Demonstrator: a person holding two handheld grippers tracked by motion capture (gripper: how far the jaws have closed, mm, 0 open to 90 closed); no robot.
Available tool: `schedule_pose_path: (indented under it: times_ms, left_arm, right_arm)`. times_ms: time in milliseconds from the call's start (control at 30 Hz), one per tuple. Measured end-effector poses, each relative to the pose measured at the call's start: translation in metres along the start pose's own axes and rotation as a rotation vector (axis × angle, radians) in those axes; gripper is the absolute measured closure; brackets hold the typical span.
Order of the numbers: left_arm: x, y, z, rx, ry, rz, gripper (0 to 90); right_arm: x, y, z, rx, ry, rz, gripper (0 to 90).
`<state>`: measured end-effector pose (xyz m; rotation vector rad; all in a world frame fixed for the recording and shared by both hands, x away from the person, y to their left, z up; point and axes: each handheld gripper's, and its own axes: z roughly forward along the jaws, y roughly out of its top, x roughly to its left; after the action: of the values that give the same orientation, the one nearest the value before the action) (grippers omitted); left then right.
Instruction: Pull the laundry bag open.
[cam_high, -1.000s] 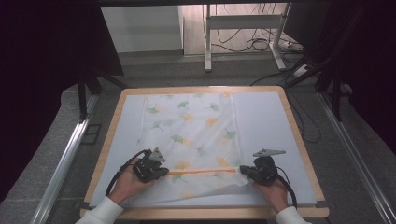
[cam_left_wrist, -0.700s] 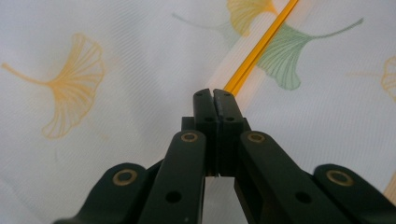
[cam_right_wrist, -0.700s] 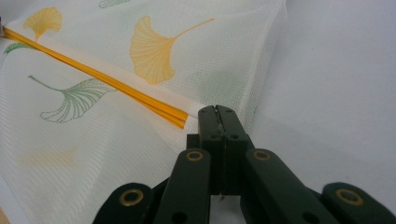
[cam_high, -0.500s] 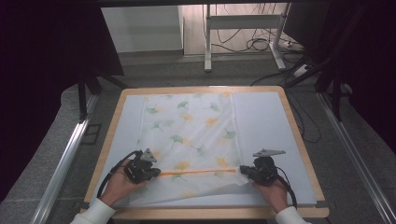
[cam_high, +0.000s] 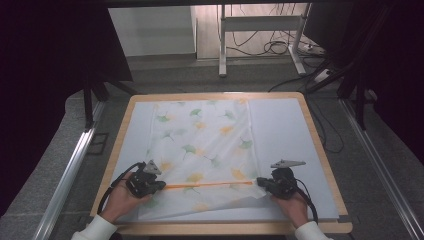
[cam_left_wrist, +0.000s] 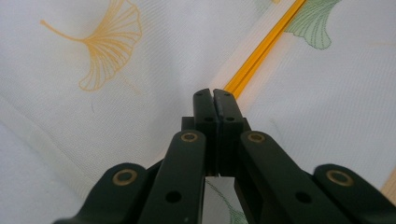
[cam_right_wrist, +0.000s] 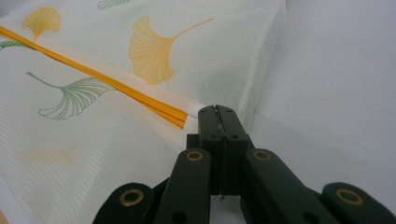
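Observation:
A thin white cloth (cam_high: 200, 140) printed with green and yellow ginkgo leaves lies spread on the table. An orange hem (cam_high: 210, 184) runs taut across its near part between my two grippers. My left gripper (cam_high: 161, 186) is shut on the hem's left end, and in the left gripper view its jaws (cam_left_wrist: 214, 95) meet where the orange hem (cam_left_wrist: 261, 51) reaches them. My right gripper (cam_high: 262, 183) is shut on the hem's right end. In the right gripper view the jaws (cam_right_wrist: 217, 112) pinch the cloth (cam_right_wrist: 154, 51) just beside the orange hem (cam_right_wrist: 93, 74).
A pale blue mat (cam_high: 285, 130) covers the wooden-rimmed table (cam_high: 320, 145). Bare mat lies to the right of the cloth. Beyond the table are a grey floor, metal rails (cam_high: 70, 170), a desk frame and cables (cam_high: 280, 47).
My left gripper has moved to the left with the cloth's hem, and the orange line between the grippers is longer. The right gripper has stayed in place.

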<state>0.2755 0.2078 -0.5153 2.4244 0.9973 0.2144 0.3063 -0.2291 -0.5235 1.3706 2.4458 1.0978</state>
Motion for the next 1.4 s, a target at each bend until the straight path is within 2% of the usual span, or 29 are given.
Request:
schedule_pose_path:
  times_ms: [400,833,1133,1267,1300,1400]
  left_arm:
    - [0.003,-0.005,-0.003,0.005,-0.001,-0.004,89.9]
    - [0.009,-0.013,-0.010,0.030,0.020,-0.007,90.0]
    - [0.017,-0.026,-0.017,0.030,0.031,-0.037,89.9]
    - [0.019,-0.029,-0.020,0.041,0.053,-0.033,89.9]
    - [0.020,-0.031,-0.020,0.050,0.080,-0.033,89.9]
    - [0.026,-0.038,-0.025,0.023,0.045,-0.062,90.0]
  right_arm:
    - [0.000,0.000,0.000,-0.001,0.000,-0.002,90.0]
    - [0.000,0.000,0.000,-0.001,0.000,-0.005,90.0]
    - [0.000,0.000,0.000,0.001,0.001,-0.008,90.0]
    - [0.001,0.000,0.000,0.000,-0.003,-0.006,90.0]
    - [0.001,0.000,0.000,-0.001,-0.004,-0.006,90.0]
    - [0.001,-0.001,0.000,-0.004,-0.007,-0.006,90.0]
